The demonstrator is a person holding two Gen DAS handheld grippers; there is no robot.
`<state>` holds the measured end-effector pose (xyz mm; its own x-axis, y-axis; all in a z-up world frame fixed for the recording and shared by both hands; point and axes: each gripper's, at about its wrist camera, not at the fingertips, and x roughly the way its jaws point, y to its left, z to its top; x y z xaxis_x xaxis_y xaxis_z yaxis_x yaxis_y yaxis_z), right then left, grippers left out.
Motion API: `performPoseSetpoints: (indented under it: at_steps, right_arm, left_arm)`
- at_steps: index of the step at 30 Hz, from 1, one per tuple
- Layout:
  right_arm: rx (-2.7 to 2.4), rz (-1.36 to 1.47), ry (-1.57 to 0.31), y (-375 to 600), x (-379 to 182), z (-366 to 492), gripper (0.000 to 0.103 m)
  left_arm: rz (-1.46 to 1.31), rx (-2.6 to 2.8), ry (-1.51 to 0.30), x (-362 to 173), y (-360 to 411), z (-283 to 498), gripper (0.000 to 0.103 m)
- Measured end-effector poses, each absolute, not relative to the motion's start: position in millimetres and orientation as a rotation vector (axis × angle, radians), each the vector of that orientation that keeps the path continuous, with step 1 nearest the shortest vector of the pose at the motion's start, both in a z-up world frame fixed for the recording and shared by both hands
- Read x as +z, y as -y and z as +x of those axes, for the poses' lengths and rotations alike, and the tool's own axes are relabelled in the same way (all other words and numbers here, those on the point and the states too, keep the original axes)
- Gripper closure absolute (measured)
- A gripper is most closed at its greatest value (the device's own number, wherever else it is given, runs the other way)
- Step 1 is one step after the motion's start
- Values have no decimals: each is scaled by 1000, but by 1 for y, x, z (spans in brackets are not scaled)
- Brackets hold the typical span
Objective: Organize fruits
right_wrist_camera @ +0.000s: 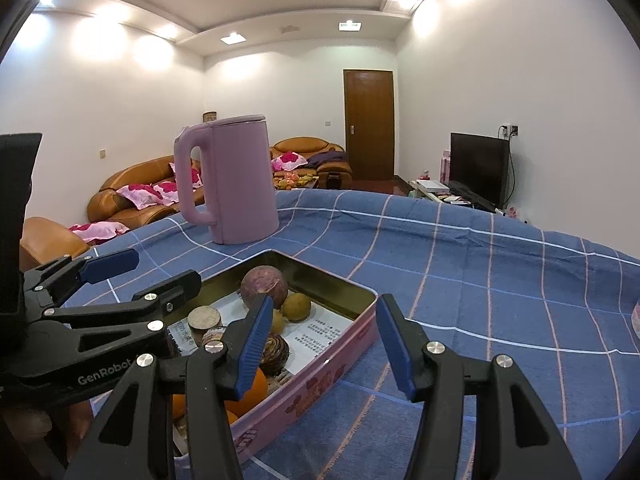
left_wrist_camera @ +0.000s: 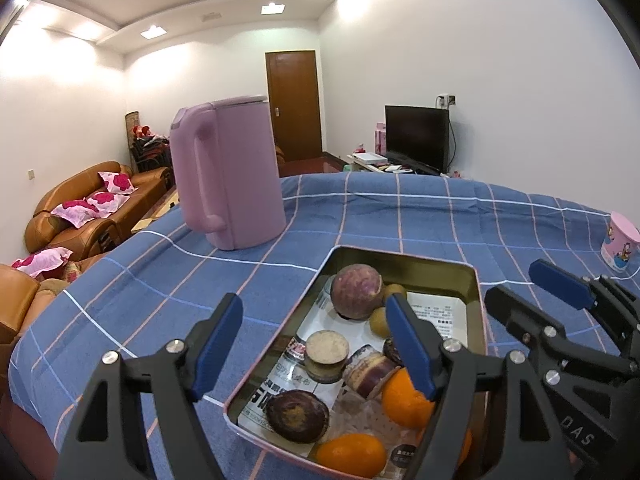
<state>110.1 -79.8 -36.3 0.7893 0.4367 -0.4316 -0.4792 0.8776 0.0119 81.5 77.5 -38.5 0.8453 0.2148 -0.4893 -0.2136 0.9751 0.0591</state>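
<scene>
Two open grippers hover at a tin [left_wrist_camera: 478, 280] full of fruit on the blue cloth.
Left gripper [left_wrist_camera: 316, 344] and right gripper [right_wrist_camera: 320, 340] gape empty; crowded oranges [left_wrist_camera: 404, 398] could roll or bruise if pinched carelessly.

Tin [left_wrist_camera: 478, 292]: glossy metal inside, printed paper lining. Kettle [left_wrist_camera: 236, 172]: matt pink plastic. Counter cloth [left_wrist_camera: 400, 216]: woven checked fabric. Oranges [left_wrist_camera: 404, 398]: glossy, dimpled skin.

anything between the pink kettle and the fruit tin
Nothing: between the pink kettle and the fruit tin lies only a bare stretch of blue checked tablecloth. Both wrist views show it, the right wrist view most plainly.
</scene>
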Motion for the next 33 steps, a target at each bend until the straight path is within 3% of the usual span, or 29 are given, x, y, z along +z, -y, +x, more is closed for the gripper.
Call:
performPoseSetpoints:
  at_steps: [23, 28, 33]
  right_arm:
    - [498, -101, -430, 80, -36, 108, 47]
    - [496, -96, -421, 81, -35, 108, 47]
    - [495, -88, -413, 84, -34, 107, 47]
  left_arm:
    - [3, 223, -513, -37, -75, 80, 26]
    - [5, 240, -504, -36, -75, 80, 13]
    - [-4, 238, -499, -34, -77, 79, 11]
